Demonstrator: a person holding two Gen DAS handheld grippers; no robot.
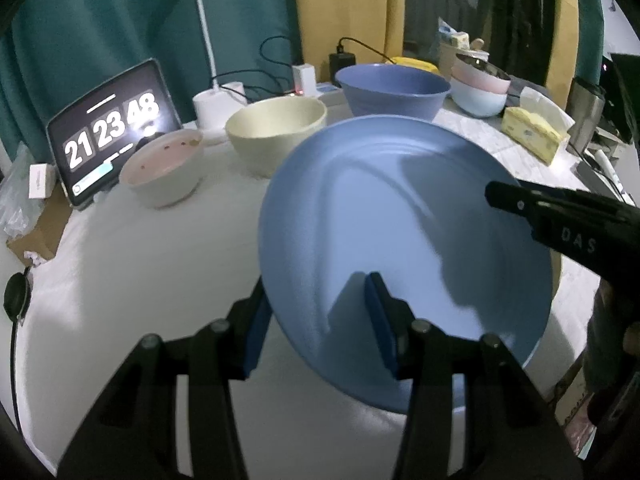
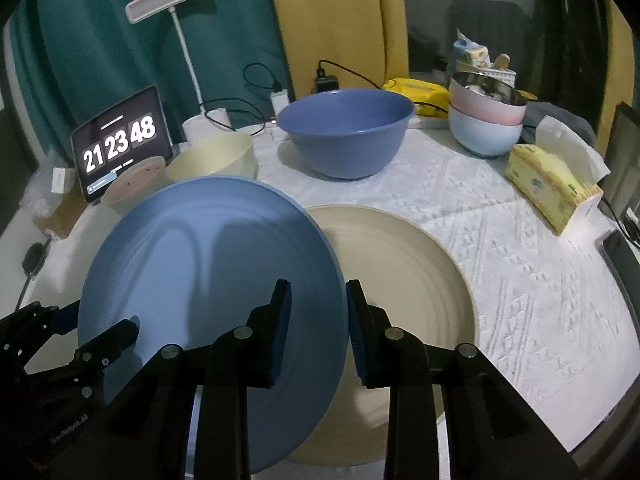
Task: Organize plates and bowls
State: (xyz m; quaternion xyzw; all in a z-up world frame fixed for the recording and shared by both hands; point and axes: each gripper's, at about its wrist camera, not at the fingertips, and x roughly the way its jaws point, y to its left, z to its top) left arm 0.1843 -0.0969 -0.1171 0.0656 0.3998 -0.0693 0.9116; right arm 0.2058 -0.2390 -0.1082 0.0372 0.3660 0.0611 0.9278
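With both grippers, left (image 1: 320, 320) and right (image 2: 318, 328), pinching the blue plate's (image 2: 208, 280) rims, keep it level and lower it centred onto the beige plate (image 2: 400, 272).

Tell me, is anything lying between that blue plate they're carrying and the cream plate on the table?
Nothing visible. The blue plate, gripped at opposite rims by both sets of jaws, hangs tilted over the left part of the cream plate, whose visible surface looks bare.

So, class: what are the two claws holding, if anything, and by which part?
Both hold the blue plate by its rim: the left claw on one edge, the right claw on the opposite edge.
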